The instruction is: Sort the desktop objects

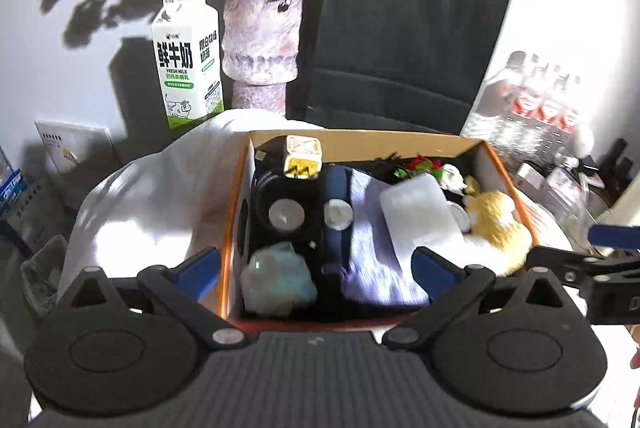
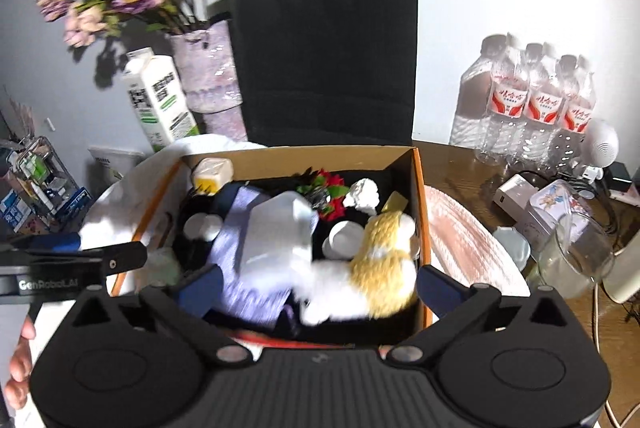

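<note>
An open cardboard box (image 1: 360, 138) (image 2: 296, 154) with orange edges sits in front of both grippers. It holds a yellow and white plush toy (image 1: 496, 224) (image 2: 380, 260), a lilac cloth (image 1: 372, 252) (image 2: 236, 248), a white plastic case (image 1: 416, 212) (image 2: 280, 228), a white plug adapter (image 1: 303, 158) (image 2: 212, 174), a black speaker (image 1: 284, 212), a blue strap (image 1: 336, 188), a pale green crumpled wad (image 1: 276, 276) and a red flower (image 1: 420, 164) (image 2: 332, 188). My left gripper (image 1: 316, 268) is open and empty over the box's near left part. My right gripper (image 2: 320, 288) is open and empty over the plush toy.
Behind the box stand a black paper bag (image 1: 404, 48) (image 2: 324, 48), a purple vase (image 1: 260, 44) (image 2: 208, 68) of flowers and a milk carton (image 1: 186, 60) (image 2: 158, 96). A white cloth (image 1: 160, 196) lies left. Water bottles (image 2: 524, 100), a pink plate (image 2: 464, 240), a glass jug (image 2: 576, 260) and cables stand right.
</note>
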